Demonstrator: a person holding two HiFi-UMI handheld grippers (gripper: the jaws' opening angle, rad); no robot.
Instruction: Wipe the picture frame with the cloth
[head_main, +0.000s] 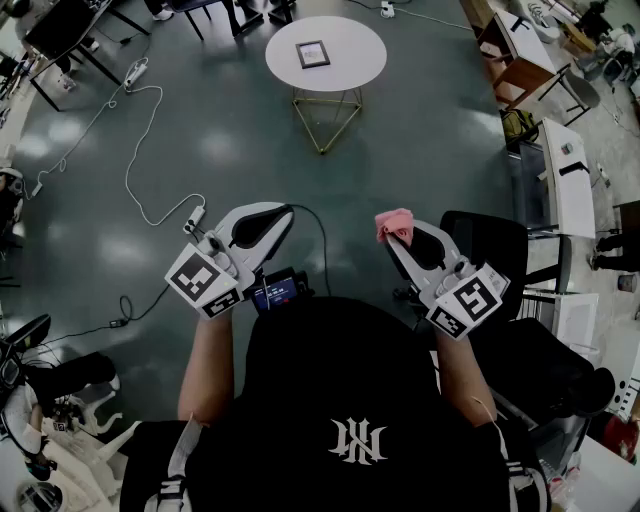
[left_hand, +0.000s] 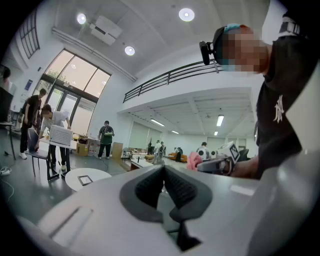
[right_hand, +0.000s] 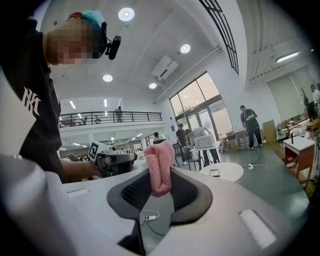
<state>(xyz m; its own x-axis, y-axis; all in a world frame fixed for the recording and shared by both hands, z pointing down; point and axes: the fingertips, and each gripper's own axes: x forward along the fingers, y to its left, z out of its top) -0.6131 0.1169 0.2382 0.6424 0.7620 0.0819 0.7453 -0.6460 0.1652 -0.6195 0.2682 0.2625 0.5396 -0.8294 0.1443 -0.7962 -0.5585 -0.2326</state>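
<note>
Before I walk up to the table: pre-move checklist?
1. Cloth gripped: ok, pink cloth pinched in right claw.
2. Spare hand free: ok, left claw shut, nothing in it.
3. Target found: ok, picture frame lies flat on round table.
4. Frame in reach: not ok, table stands well ahead of both claws.
5. Route: likely ok, white cable lies left of it.
6. Dirty spots on frame: cannot tell, too small.

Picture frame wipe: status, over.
Left gripper shut, empty. Right gripper shut on pink cloth. Picture frame flat on round white table, far ahead, untouched. White cable on floor, off left.
</note>
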